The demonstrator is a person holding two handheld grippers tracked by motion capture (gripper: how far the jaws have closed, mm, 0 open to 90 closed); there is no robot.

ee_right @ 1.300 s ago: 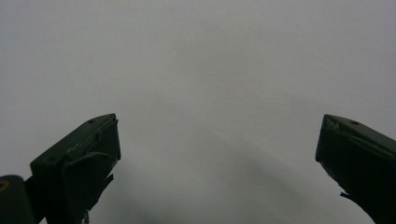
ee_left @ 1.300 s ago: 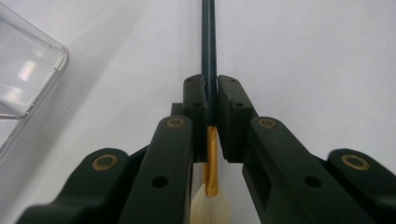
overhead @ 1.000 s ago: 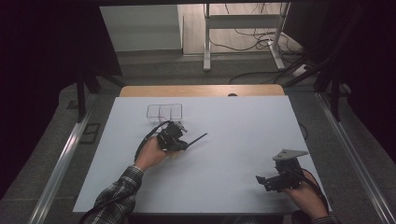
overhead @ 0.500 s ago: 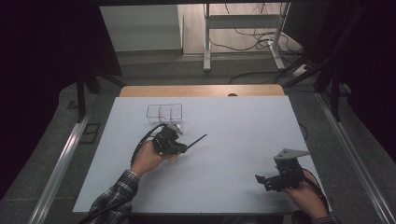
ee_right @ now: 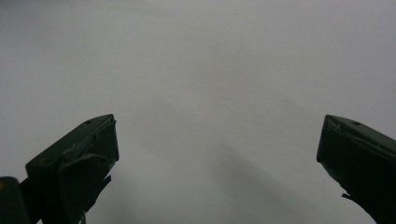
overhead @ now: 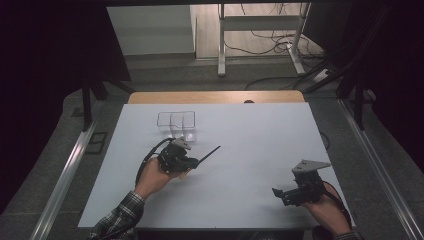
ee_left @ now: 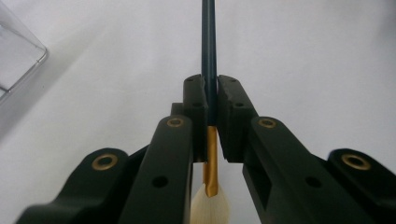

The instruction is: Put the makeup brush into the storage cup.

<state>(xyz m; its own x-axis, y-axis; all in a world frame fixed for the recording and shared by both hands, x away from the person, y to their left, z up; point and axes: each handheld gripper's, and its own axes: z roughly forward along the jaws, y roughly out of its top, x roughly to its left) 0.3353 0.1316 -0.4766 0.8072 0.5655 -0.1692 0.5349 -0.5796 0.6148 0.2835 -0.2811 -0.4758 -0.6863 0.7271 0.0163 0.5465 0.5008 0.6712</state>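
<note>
A paintbrush (ee_left: 208, 42) with a dark handle, a gold ferrule and pale bristles is clamped between the jaws of my left gripper (ee_left: 210, 86). Its handle points straight ahead, away from the jaws, and the bristles lie back between the arms. In the high view the left gripper (overhead: 192, 162) is at the table's centre-left, with the paintbrush (overhead: 210, 152) handle sticking out to the right and slightly away. My right gripper (overhead: 278, 192) rests near the front right edge. Its jaws stand wide apart, open over bare table, and the right gripper (ee_right: 217, 149) has nothing between its fingers.
A clear plastic box (overhead: 176, 122) with compartments stands just beyond the left hand, and its corner (ee_left: 18, 60) also appears at the left gripper view's upper left. The white table top (overhead: 260, 135) ends in a wooden strip (overhead: 215, 97) at the far side.
My left hand has shifted a little to the left and toward the person, still holding the paintbrush. The right hand has stayed put.
</note>
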